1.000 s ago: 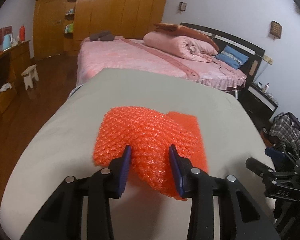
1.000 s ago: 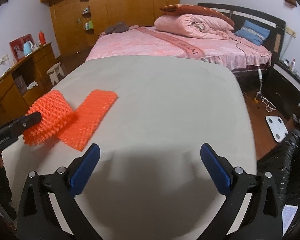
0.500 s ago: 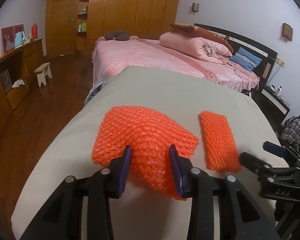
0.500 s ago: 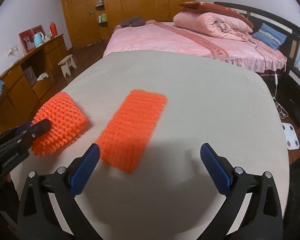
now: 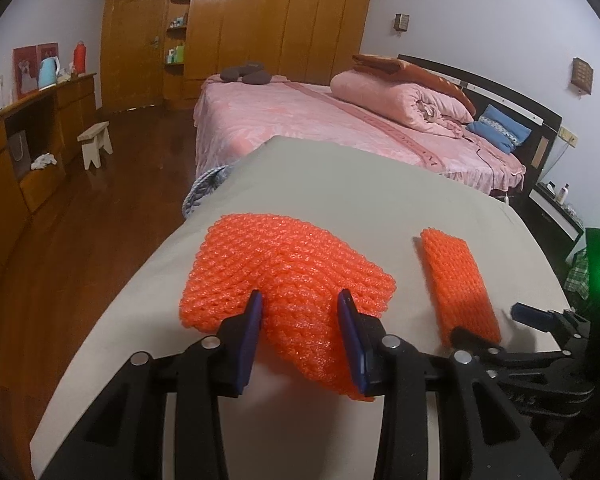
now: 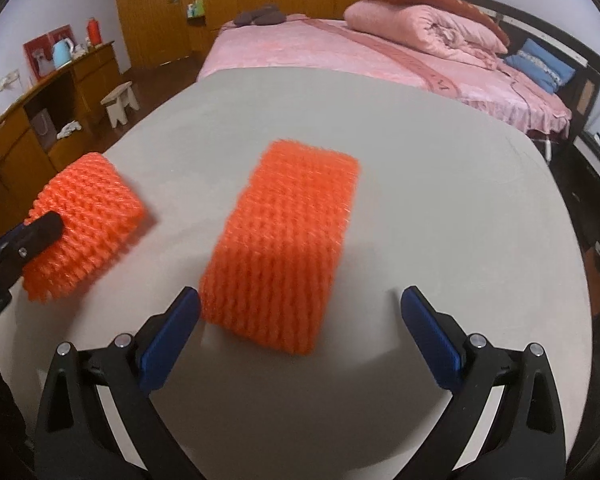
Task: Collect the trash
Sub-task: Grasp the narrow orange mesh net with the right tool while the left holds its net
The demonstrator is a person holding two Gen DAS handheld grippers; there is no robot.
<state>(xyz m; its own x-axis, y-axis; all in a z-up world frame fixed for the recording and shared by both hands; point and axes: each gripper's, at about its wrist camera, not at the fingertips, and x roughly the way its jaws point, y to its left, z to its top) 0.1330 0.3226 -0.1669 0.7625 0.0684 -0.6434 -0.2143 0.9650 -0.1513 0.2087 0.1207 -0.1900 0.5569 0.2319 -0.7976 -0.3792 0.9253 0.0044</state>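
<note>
Orange foam net (image 5: 288, 276), clamped in left tool (image 5: 298, 332); second foam net (image 6: 284, 240), flat on grey desk (image 6: 440, 184), before right tool (image 6: 300, 320), jaws spread wide.

Even, moderately bright indoor light is seen in both views. Glare is thrown on the glossy wardrobe (image 5: 236, 28) behind the table (image 6: 440, 208), and soft shadows are cast on the table under the gripper fingers. Straight lines are bowed by fisheye distortion, and corners are vignetted black. The flat orange foam net (image 6: 288, 240) is slightly blurred at its edges in the right wrist view.
</note>
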